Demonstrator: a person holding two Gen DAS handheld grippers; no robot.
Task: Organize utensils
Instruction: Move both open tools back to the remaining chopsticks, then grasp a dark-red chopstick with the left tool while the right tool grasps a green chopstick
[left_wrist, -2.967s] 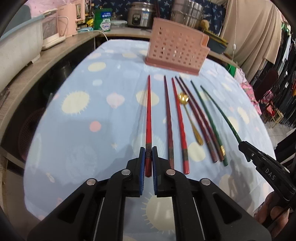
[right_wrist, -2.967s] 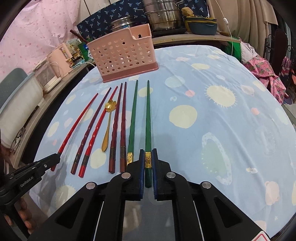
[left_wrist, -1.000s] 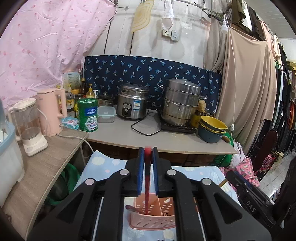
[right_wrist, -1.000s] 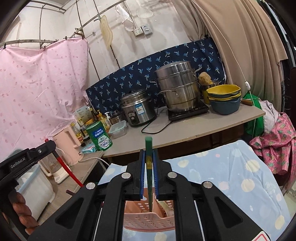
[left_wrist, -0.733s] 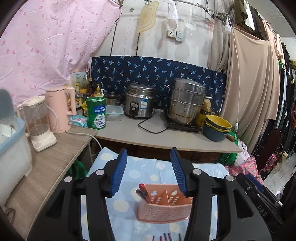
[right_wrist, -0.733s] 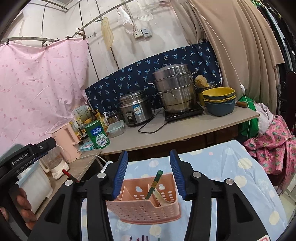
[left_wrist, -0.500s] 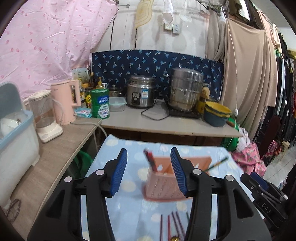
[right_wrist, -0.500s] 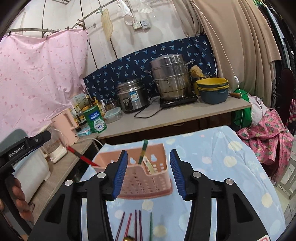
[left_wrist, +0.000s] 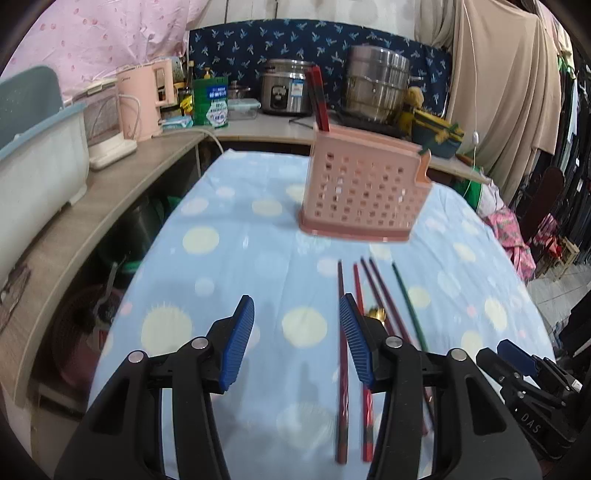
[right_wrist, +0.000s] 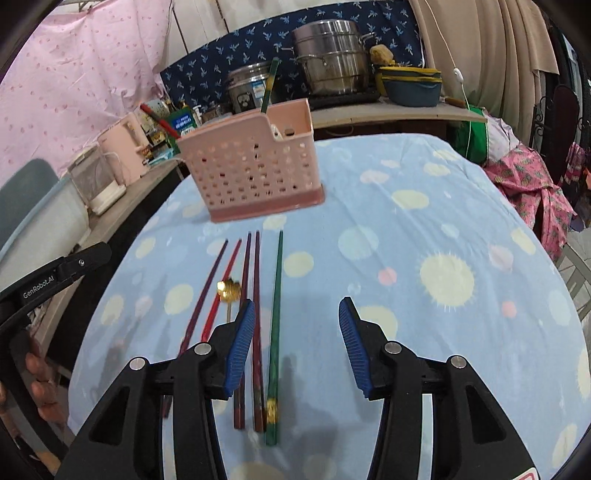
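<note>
A pink perforated utensil basket (left_wrist: 364, 192) stands on the blue dotted tablecloth; it also shows in the right wrist view (right_wrist: 255, 177). A red chopstick (left_wrist: 317, 99) leans out of its left end (right_wrist: 160, 120) and a green chopstick (right_wrist: 267, 86) stands in its right end. Several dark red chopsticks (left_wrist: 341, 332), a green chopstick (right_wrist: 275, 321) and a gold spoon (right_wrist: 229, 290) lie in a row in front of it. My left gripper (left_wrist: 297, 339) is open and empty above the row's left side. My right gripper (right_wrist: 297, 338) is open and empty just right of the green chopstick.
A wooden counter (left_wrist: 110, 206) wraps the table's left and far sides with a pink kettle (left_wrist: 146, 98), green tin (left_wrist: 210, 103), rice cooker (left_wrist: 286, 92) and steel steamer pot (left_wrist: 376, 88). A white bin (left_wrist: 37, 162) stands at left. Clothes hang at right.
Both grippers let go of a chopstick into the basket, opened, and have drawn back and tilted down over the row on the cloth.
</note>
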